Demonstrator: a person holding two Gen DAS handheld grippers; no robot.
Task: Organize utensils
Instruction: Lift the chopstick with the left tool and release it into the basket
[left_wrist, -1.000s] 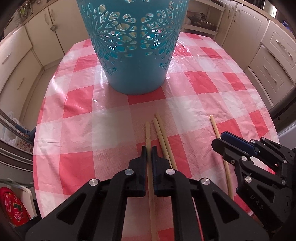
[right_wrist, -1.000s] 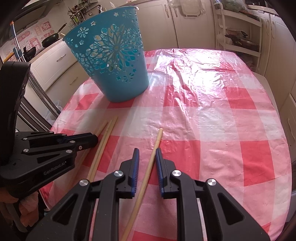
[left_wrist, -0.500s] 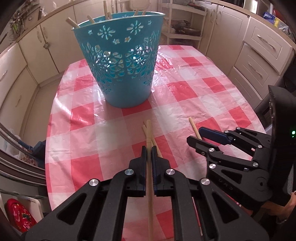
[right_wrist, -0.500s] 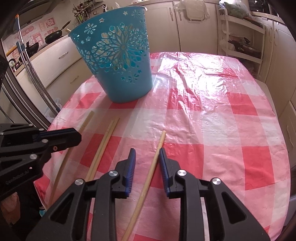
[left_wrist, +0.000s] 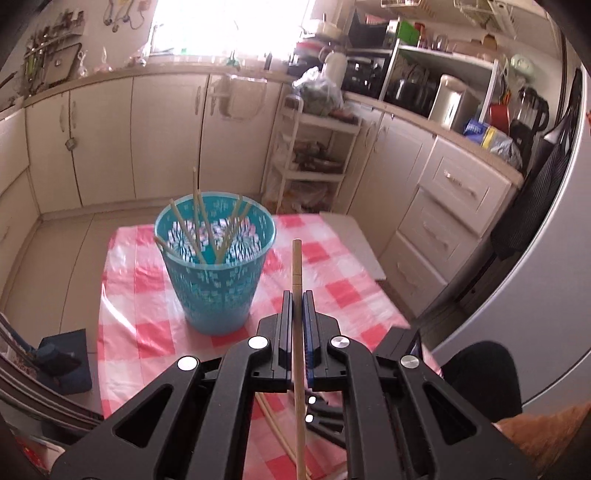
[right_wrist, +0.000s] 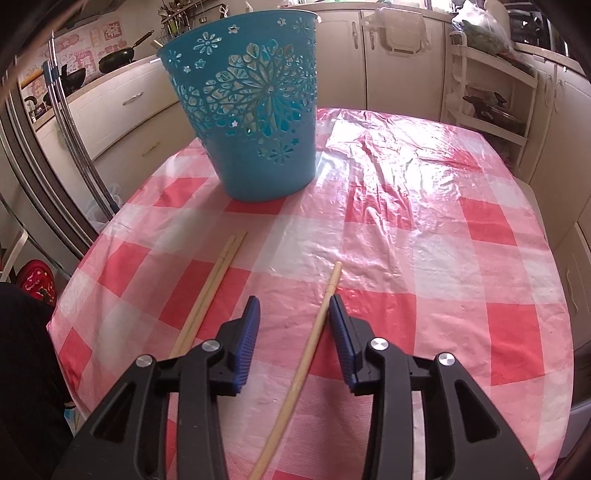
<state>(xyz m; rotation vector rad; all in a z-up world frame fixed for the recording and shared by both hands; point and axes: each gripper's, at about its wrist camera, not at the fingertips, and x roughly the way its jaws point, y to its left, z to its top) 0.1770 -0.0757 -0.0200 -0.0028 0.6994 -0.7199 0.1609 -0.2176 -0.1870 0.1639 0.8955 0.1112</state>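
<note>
A single wooden chopstick sits clamped between the closed jaws of my left gripper, lifted well above the table and aimed toward the blue openwork basket, where several sticks already lean against the rim. I judge it light, stiff and smooth enough to swivel in the pads; I have it part-way along its length, with a good stretch sticking out in front, and that looks right for tipping it in end first.

Below, my right gripper has just been opening; its jaws stand part-way apart on either side of a lone chopstick lying on the checked tablecloth toward the near edge. The stick runs close beside the right pad, though I see no pinch on it. A pair of chopsticks rests side by side just to its left, between the near edge and the basket.
</note>
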